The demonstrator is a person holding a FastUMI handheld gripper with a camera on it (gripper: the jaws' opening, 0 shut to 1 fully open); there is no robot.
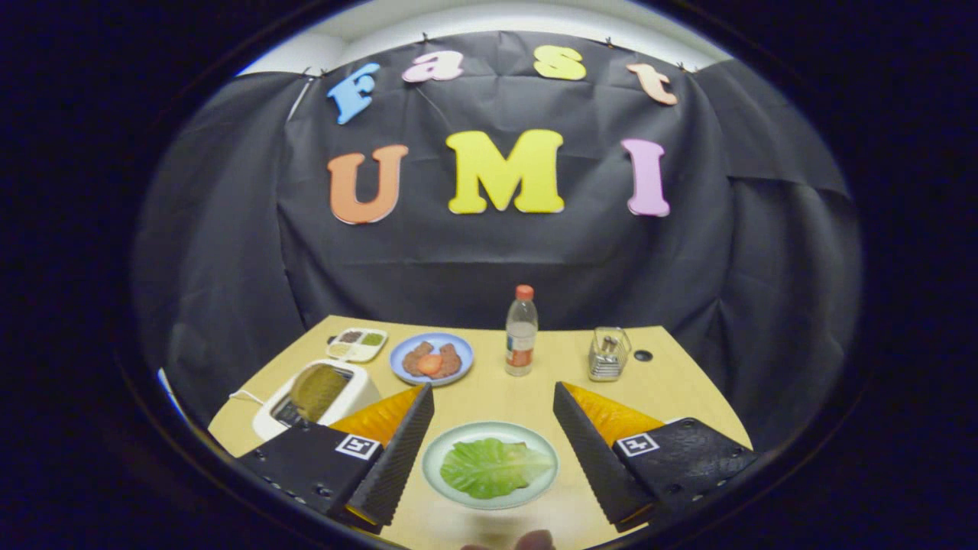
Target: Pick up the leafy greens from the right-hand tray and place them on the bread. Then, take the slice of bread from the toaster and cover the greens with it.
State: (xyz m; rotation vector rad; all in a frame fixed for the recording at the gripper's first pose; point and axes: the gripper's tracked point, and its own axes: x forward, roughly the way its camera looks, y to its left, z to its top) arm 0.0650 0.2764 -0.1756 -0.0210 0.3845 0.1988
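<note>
Between the two spread fingers of the gripper [493, 412], a pale green plate [439, 464] rests on the tan table [672, 389] and carries the leafy greens [493, 467], a single flat, crinkled leaf lying across the plate's middle. Whether bread lies beneath the leaf cannot be told. The gripper stands wide open; neither finger touches the plate or the leaf, and both fingertips [422, 397] reach just past the plate's far rim. Beyond the left finger stands a white toaster [344, 397], with a brown slice of bread [317, 389] upright in its slot and a white cord trailing off its left side. Farther back, a blue plate [401, 353] holds brown pieces with an orange slice on top. Just left of that plate lies a small white compartment tray [357, 345] with dark, green and pale fillings. Behind the centre of the table, a clear bottle [522, 332] with a red cap stands upright. To its right sits a small wire holder [609, 354], and just beside that a dark round hole [643, 355] marks the tabletop. At the near edge, below the green plate, part of a person's hand [527, 541] shows.
</note>
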